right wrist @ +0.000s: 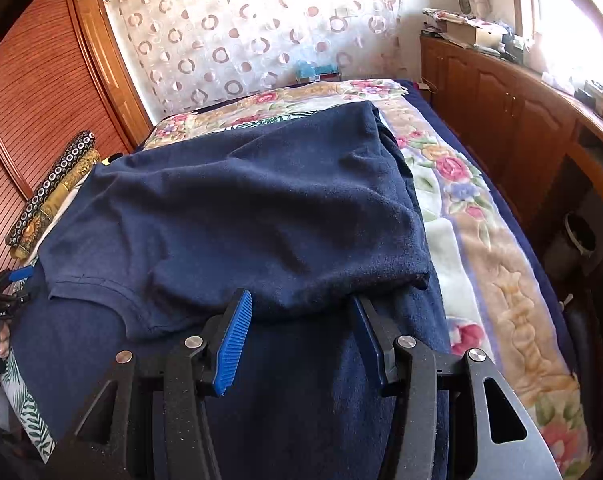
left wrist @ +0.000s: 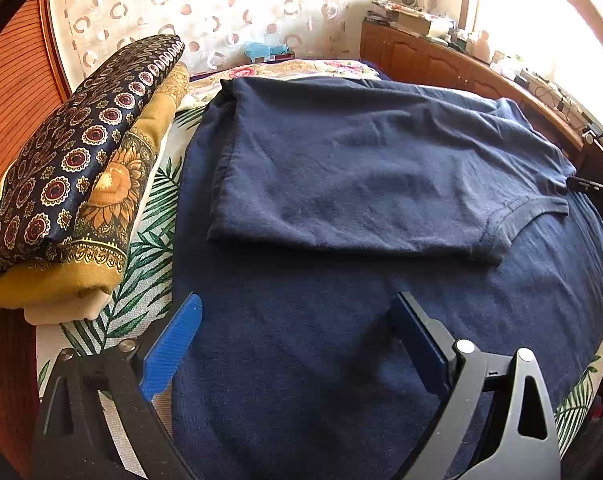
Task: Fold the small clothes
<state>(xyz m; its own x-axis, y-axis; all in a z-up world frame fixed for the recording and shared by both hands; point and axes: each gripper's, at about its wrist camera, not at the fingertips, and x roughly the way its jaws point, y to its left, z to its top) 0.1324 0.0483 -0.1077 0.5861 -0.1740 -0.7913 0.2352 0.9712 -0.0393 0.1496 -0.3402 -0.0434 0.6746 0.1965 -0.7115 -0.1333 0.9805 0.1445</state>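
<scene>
Blue ribbed pads of the left gripper (left wrist: 297, 340) stand wide apart at the bottom of the left wrist view, hovering over the near layer of a navy T-shirt (left wrist: 341, 168) and gripping nothing. That shirt is soft, slightly creased cotton, spread over a bed (right wrist: 481, 216) with a flowered blanket; one side is folded over on itself, so a doubled panel lies on top with the stitched collar (left wrist: 517, 216) showing at its right edge. In the right wrist view the right gripper (right wrist: 301, 332) also has its jaws spread, the folded edge of the shirt lying just ahead of and between the two pads, apparently not pinched. Left of the shirt sits a stack of folded cloths (left wrist: 73, 184), patterned dark and mustard, just beside it. A wooden cabinet (right wrist: 501, 120) runs along the far right.
</scene>
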